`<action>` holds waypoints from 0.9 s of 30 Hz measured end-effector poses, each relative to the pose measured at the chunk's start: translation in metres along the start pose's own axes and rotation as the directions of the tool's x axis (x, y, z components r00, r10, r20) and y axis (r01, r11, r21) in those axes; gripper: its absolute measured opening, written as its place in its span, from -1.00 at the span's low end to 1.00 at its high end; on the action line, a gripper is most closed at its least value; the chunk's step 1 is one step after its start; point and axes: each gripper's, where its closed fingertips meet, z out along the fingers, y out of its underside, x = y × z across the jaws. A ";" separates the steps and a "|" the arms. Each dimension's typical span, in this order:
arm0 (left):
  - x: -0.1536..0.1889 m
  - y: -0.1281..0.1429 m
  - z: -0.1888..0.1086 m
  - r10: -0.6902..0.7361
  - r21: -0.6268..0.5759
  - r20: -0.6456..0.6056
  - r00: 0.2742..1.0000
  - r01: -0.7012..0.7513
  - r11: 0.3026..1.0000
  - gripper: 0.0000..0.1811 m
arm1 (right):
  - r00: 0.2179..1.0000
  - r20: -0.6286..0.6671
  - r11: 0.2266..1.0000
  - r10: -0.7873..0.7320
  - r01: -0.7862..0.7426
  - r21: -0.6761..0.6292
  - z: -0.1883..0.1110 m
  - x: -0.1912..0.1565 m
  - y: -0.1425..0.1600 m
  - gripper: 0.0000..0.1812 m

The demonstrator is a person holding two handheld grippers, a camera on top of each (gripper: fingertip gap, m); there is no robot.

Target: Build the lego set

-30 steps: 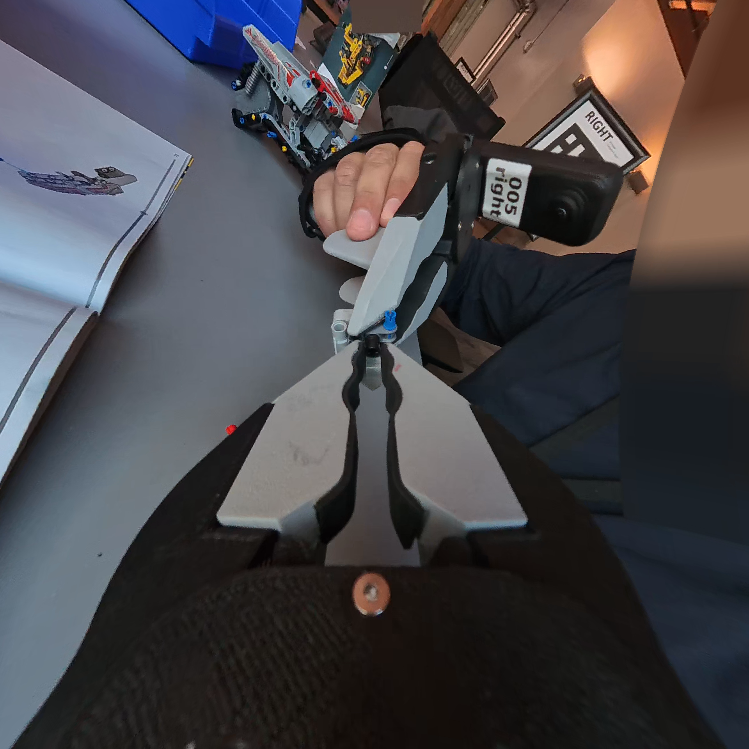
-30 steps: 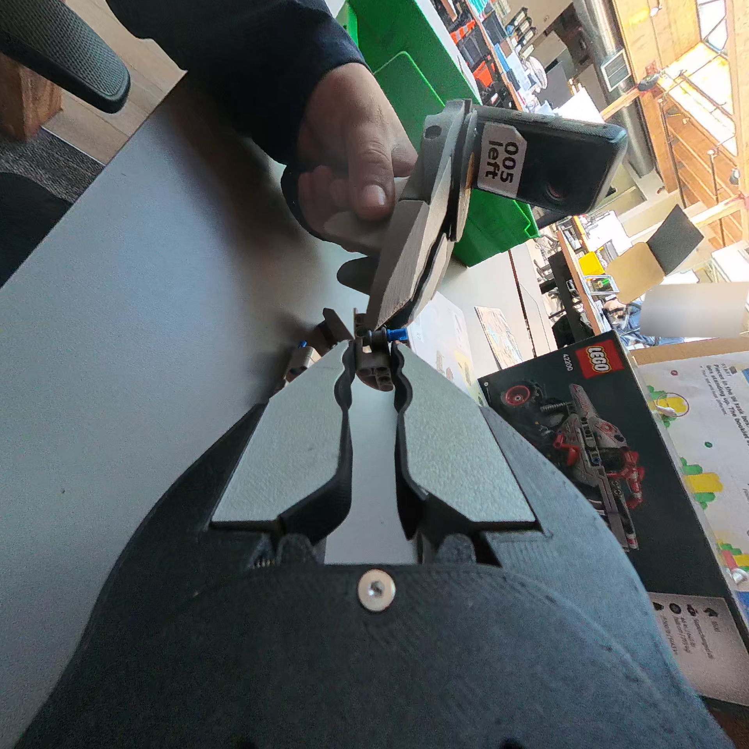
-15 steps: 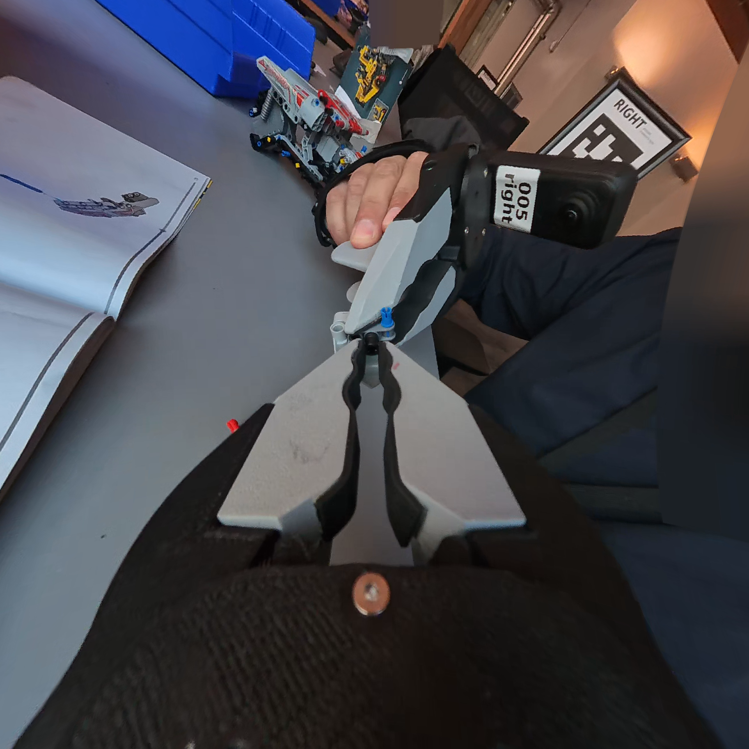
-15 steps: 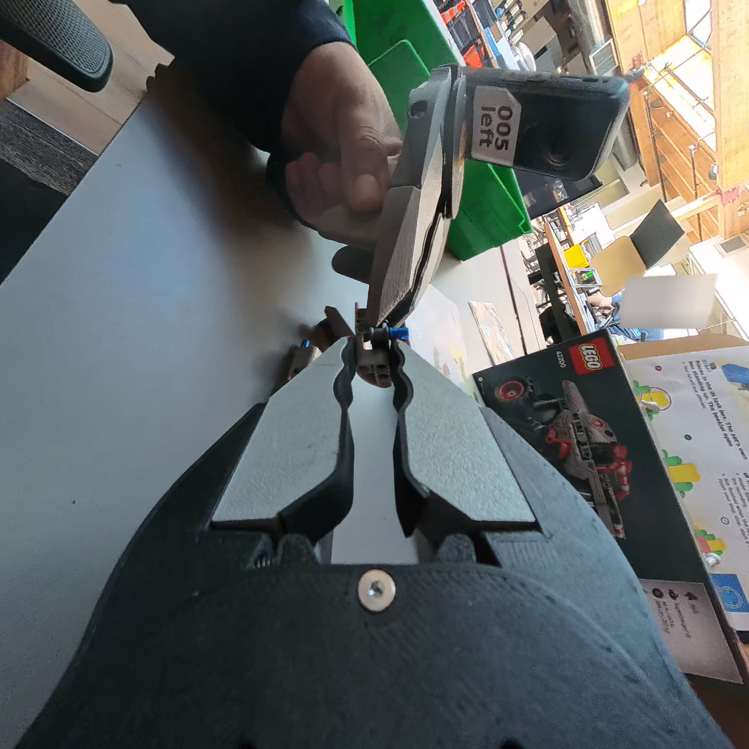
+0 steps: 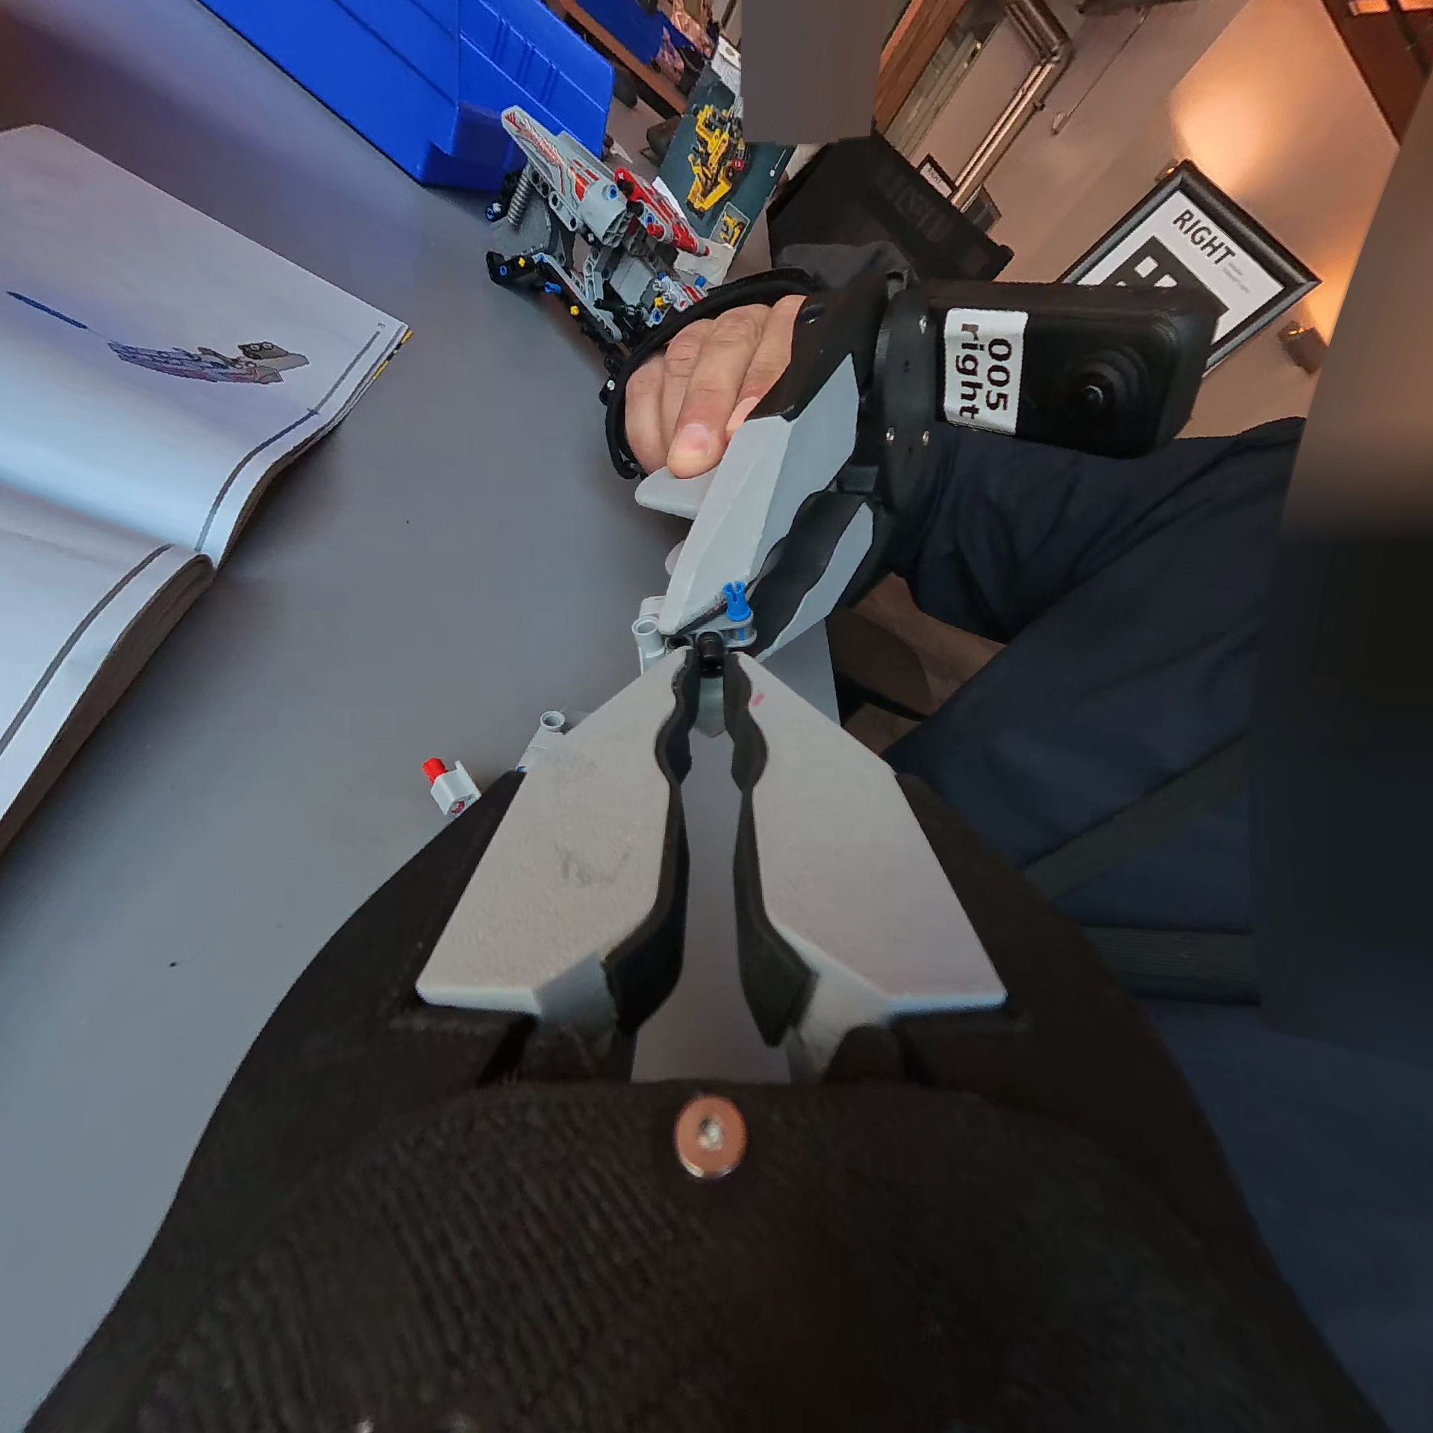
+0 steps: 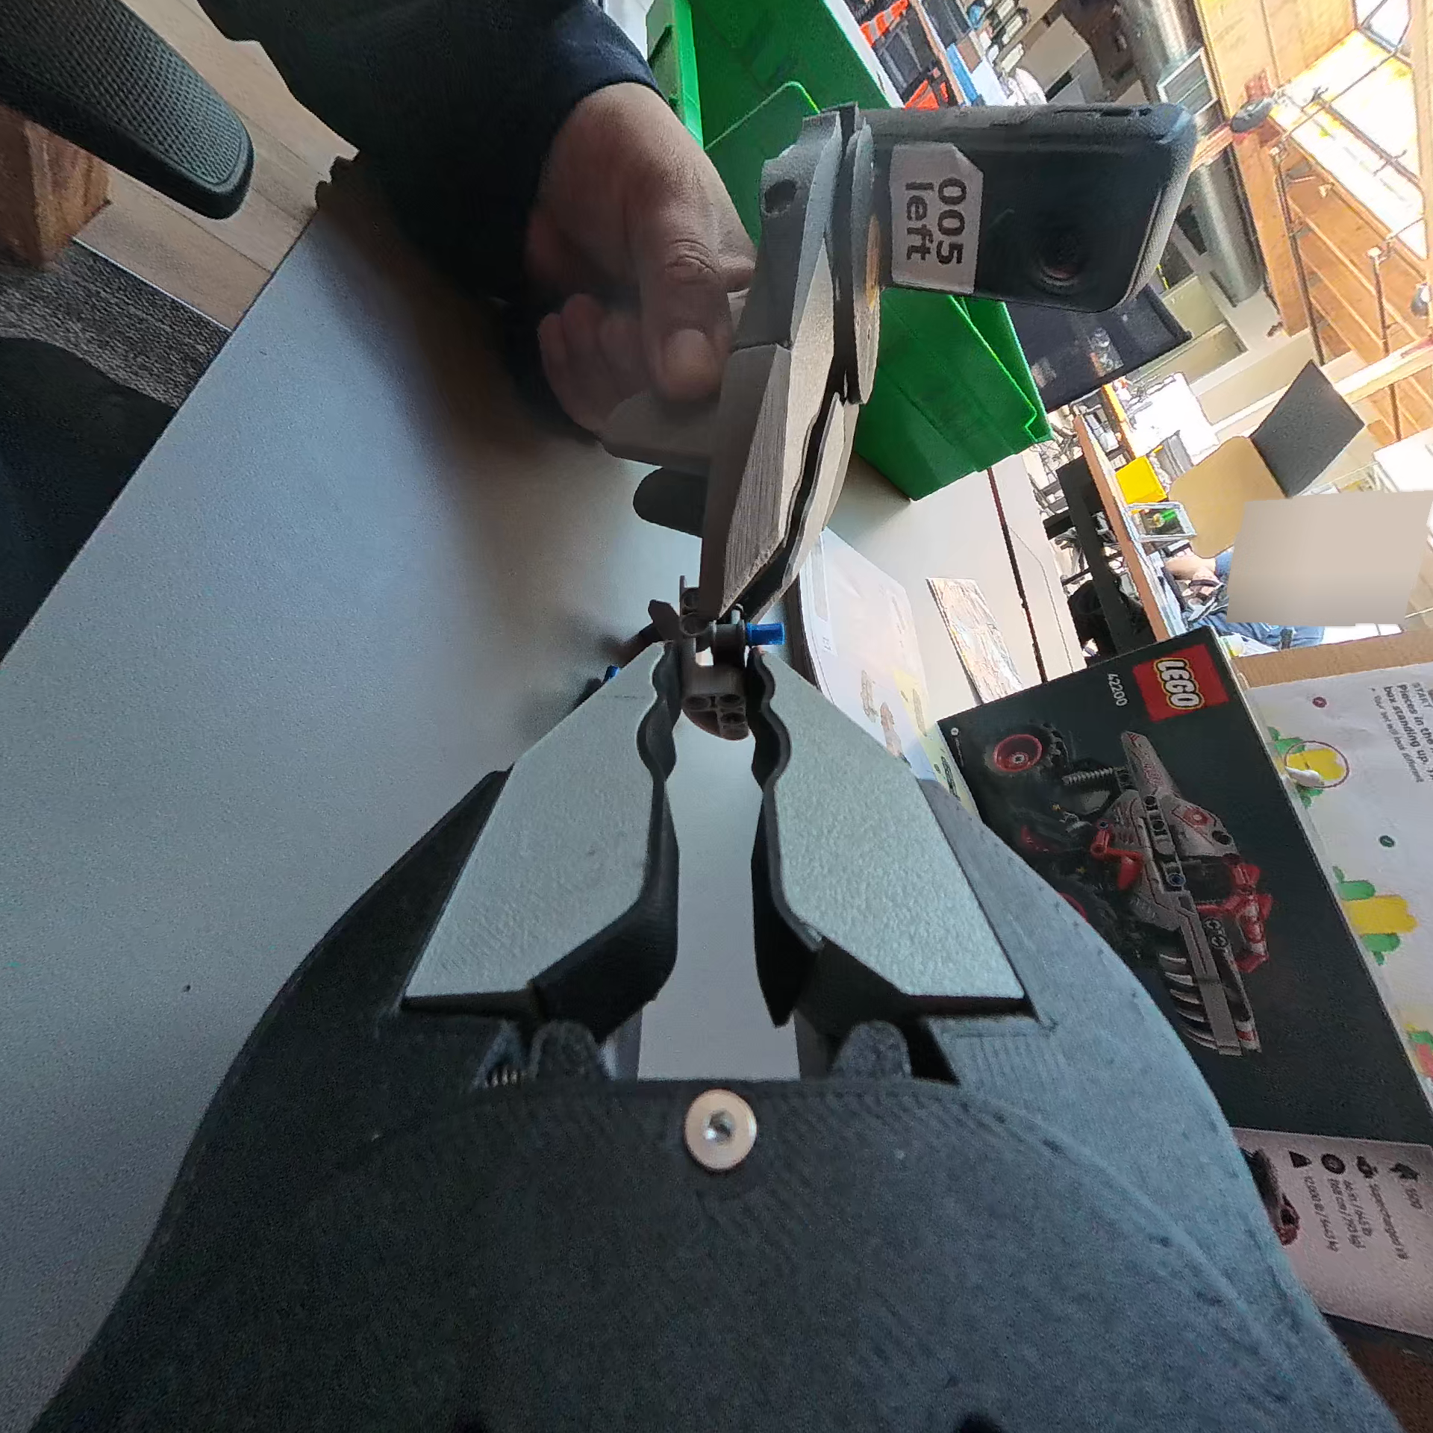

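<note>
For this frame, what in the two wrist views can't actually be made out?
- Left wrist view: what the left gripper pinches, a small black pin, is mostly hidden by its fingertips.
- Right wrist view: how the grey connector joins the blue pin is too small and covered by the left gripper's tips.
- Left wrist view: the instruction booklet is cut off by the left edge.

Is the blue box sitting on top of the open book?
No, the blue box stands on the table, apart from the open book.
</note>
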 end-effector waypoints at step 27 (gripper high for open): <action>0.000 -0.016 -0.004 -0.106 0.109 -0.088 0.991 0.115 0.987 -0.94 | 0.923 -0.225 0.947 -0.312 0.282 -0.153 0.001 0.018 -0.005 -0.85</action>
